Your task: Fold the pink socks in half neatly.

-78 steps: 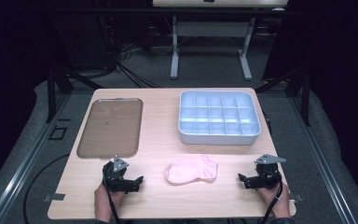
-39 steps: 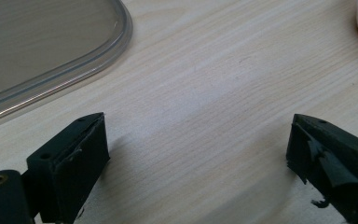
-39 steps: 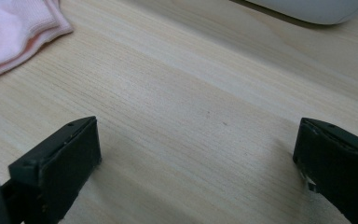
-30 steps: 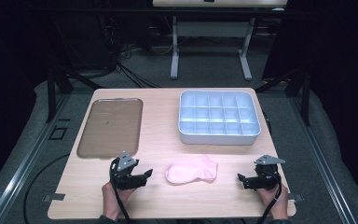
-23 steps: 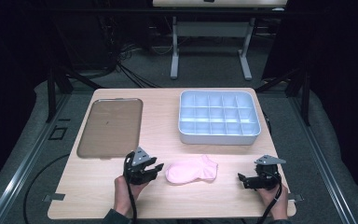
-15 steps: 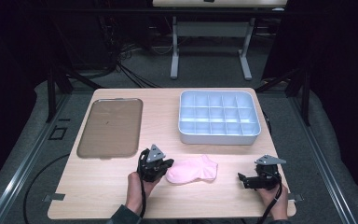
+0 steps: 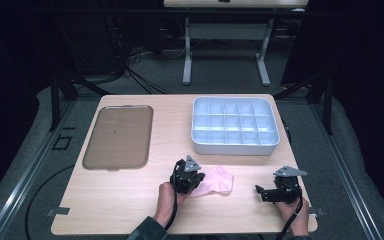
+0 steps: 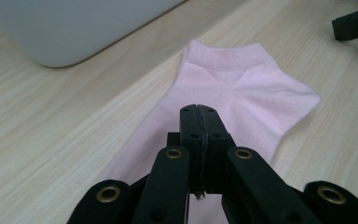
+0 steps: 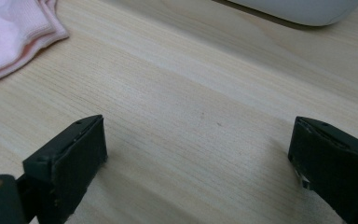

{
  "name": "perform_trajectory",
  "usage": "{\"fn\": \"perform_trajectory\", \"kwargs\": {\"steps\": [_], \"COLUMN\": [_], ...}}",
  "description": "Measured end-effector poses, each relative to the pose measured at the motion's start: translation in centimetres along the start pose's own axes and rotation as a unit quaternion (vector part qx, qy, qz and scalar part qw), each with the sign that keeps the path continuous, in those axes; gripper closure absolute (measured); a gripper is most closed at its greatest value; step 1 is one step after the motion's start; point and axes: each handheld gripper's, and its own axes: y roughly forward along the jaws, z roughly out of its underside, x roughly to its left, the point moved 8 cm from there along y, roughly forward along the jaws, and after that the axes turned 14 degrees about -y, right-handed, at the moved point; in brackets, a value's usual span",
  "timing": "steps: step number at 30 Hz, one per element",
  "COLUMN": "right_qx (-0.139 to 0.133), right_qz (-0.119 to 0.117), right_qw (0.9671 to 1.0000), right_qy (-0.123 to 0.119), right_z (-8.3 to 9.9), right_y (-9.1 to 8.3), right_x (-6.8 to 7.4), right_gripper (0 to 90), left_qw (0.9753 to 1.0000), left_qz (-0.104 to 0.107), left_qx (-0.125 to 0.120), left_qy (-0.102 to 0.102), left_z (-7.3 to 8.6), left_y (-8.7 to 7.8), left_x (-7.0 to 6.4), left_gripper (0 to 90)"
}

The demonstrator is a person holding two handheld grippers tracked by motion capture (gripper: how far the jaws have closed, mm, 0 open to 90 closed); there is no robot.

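Here, a pink sock is lying flat on the desk, near its front edge. The left hand-held gripper is sitting over the sock's left end, jaws pressed together. The right hand-held gripper is resting apart, jaws spread wide.

Left claw has its jaws pressed together, while the right claw is spread wide.

pink sock, flat on table, left end pinched
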Motion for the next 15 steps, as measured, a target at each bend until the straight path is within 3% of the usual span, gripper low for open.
{"fn": "perform_trajectory", "kwargs": {"steps": [6, 15], "right_qx": [0.001, 0.0], "right_qz": [0.0, 0.002], "right_qw": [1.0, 1.0], "right_qy": [0.0, 0.0], "right_z": [0.0, 0.0], "right_y": [0.0, 0.0], "right_x": [0.0, 0.0], "right_gripper": [3.8, 4.0], "left_qw": [0.9997, 0.9995], "left_qz": [0.004, 0.019], "left_qx": [0.023, 0.023], "left_qy": [0.001, 0.007], "left_z": [0.8, 1.3], "left_y": [1.1, 1.1], "left_x": [-0.3, -0.9], "left_gripper": [89.7, 89.7]}}
